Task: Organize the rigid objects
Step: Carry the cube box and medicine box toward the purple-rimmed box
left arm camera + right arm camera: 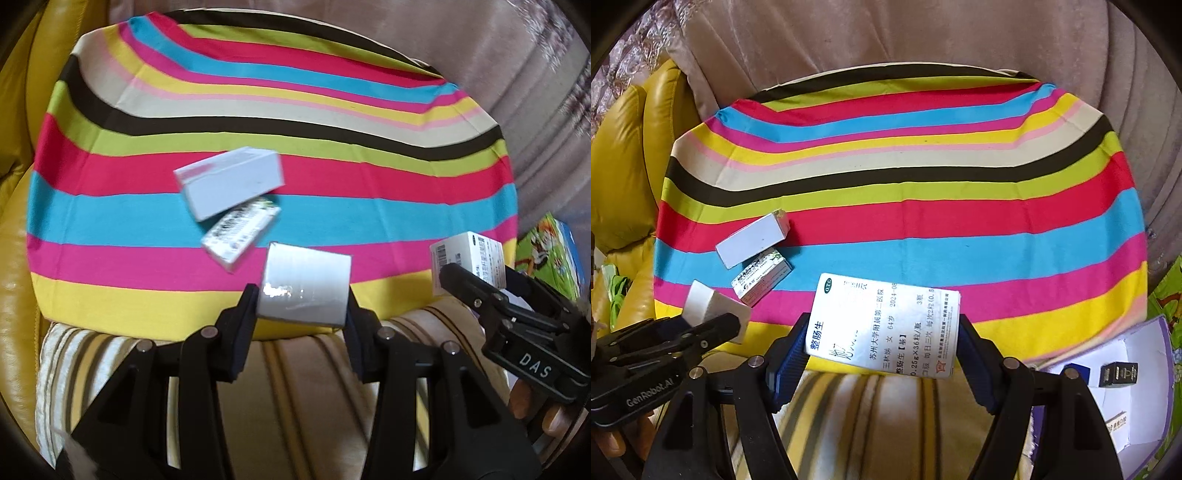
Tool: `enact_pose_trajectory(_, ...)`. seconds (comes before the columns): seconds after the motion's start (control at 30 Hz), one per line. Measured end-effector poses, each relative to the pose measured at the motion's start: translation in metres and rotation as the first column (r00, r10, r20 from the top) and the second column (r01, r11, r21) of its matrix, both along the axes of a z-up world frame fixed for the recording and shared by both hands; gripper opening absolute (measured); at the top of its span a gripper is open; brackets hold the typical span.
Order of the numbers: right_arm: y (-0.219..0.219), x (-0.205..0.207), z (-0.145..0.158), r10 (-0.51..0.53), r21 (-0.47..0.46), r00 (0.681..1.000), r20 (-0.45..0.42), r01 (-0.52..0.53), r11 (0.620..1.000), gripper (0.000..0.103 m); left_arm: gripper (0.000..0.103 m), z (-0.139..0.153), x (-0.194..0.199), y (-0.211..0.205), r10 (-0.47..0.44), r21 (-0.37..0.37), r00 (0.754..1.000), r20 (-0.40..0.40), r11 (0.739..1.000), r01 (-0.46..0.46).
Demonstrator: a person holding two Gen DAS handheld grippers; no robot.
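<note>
My left gripper (301, 295) is shut on a plain white box (304, 286), held over the near edge of a striped cloth (258, 110); this box also shows in the right wrist view (709, 308). My right gripper (882, 336) is shut on a white medicine box with Chinese print (886, 325), which also shows in the left wrist view (467, 264). On the cloth lie a pale grey-white box (231, 181) and a green-printed box (240, 232), touching. Both also show in the right wrist view: the pale box (751, 240) and the printed box (761, 278).
An open white box with purple edges (1126, 387) at the right holds a small black box (1117, 373) and a small white one (1118, 426). A yellow leather sofa (14, 184) lies left, a striped cushion (295, 387) near, grey-pink fabric (886, 37) behind.
</note>
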State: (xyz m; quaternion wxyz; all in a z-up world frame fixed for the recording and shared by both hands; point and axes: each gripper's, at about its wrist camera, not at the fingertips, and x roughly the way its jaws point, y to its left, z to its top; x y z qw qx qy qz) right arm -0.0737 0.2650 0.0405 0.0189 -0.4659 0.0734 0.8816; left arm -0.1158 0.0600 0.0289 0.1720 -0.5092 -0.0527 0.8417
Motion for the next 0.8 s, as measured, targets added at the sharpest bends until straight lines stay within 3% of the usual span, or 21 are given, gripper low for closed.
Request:
enact_pose_trajectory(0.37, 0.037, 0.031, 0.009, -0.065, 0.032, 0.998, -0.016, 0.066, 0.997, 0.075, 0.047, 0.011, 0.019, 0.055, -0.135, -0.010, 0.991, -0.028, 0.991, 0.134)
enact_pose_trajectory(0.8, 0.097, 0.074, 0.009, -0.189, 0.039, 0.982, -0.021, 0.190, 0.981, 0.075, 0.047, 0.013, 0.037, 0.125, -0.293, 0.002, 0.956, -0.012, 0.956, 0.293)
